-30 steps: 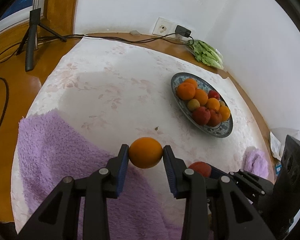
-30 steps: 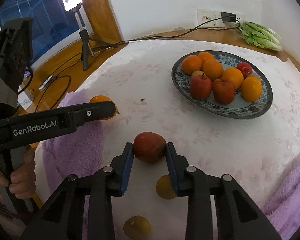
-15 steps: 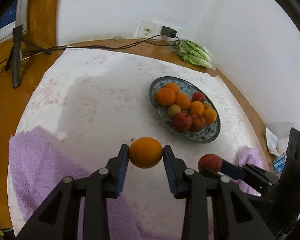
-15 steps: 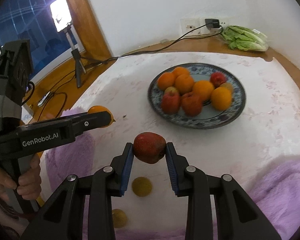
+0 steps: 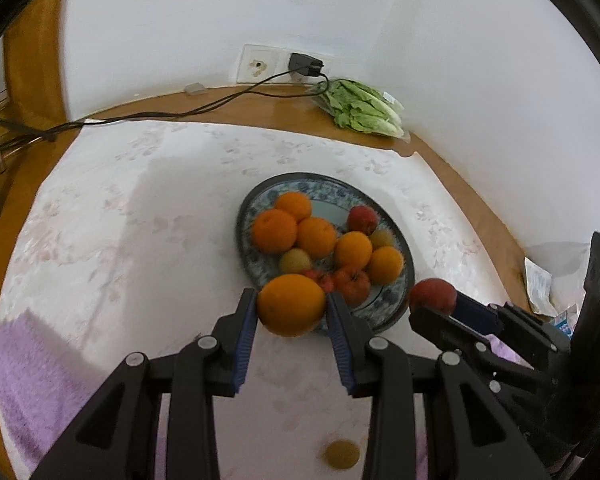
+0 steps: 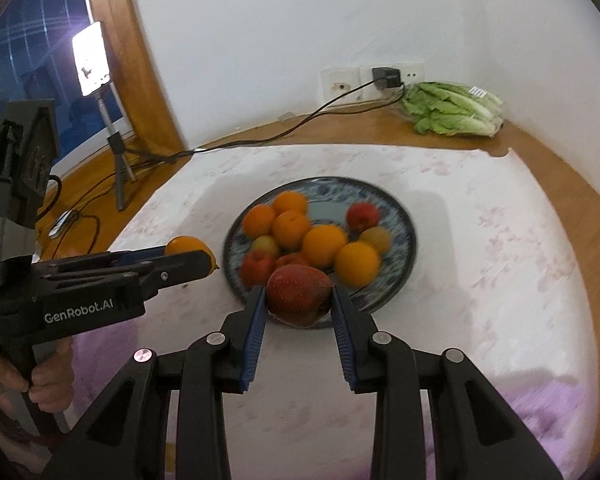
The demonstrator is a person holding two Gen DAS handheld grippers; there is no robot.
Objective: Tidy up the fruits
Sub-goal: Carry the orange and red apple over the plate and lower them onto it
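Both grippers have carried their fruit forward since a second ago, from over the purple towel [image 5: 40, 380] to the near rim of the plate [image 5: 396, 236], which now sits much closer in both views. Left gripper [image 5: 292, 312] is clamped on an orange [image 5: 291, 304], held across its middle above the plate's near-left edge. Right gripper [image 6: 299, 300] is clamped on a red apple [image 6: 298, 294], likewise across its widest part, just at the near rim.

On the plate lie several oranges, a few apples and some small yellowish fruit, packed fairly tight. One small yellow fruit [image 5: 342, 455] is left on the worktop [image 5: 120, 220] near the grippers (more may be hidden below).

Both fruits are likely firm, round and fairly heavy, so they could roll off the pile; lowering them into gaps before the jaws part seems wise
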